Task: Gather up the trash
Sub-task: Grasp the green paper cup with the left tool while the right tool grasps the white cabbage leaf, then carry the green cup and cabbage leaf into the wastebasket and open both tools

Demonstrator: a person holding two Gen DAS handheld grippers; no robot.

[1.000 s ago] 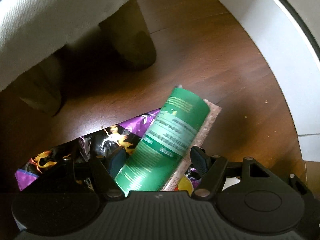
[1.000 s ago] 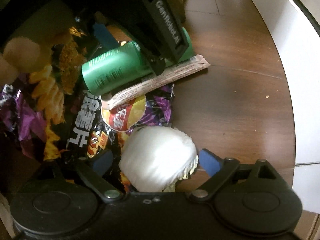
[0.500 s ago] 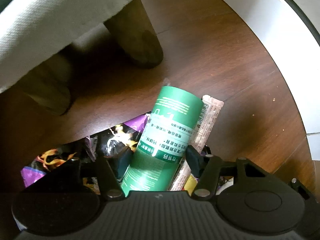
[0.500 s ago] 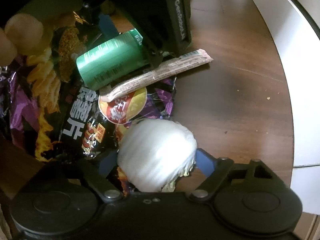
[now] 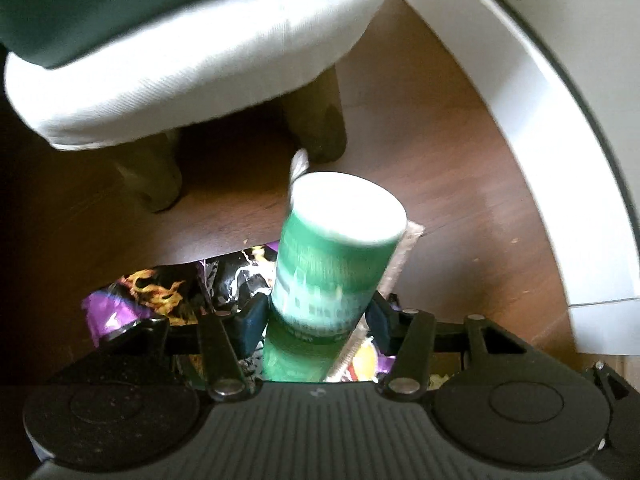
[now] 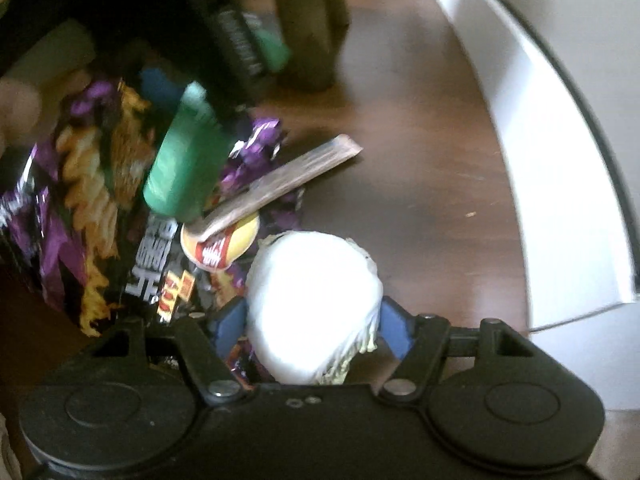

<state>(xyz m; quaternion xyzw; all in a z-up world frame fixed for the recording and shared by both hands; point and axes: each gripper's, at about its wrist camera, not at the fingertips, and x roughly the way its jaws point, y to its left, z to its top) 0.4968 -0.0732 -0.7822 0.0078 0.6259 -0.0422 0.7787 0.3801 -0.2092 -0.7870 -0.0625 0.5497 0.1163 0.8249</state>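
Left wrist: stool legs, right wrist: white wad, chip bag

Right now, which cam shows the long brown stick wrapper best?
Right wrist: the long brown stick wrapper lies nearly whole on the purple snack bag. Left wrist shows only slivers behind the green can.

Both fisheye views bent hard at the edges, with the white wall curving into an arc on the right. Light fell from above right: the green can top and the white wad blew out, while the left side and under the white seat sat in deep shadow. Motion blur smeared both frames, worse in the right wrist view, where the snack bag print was soft.
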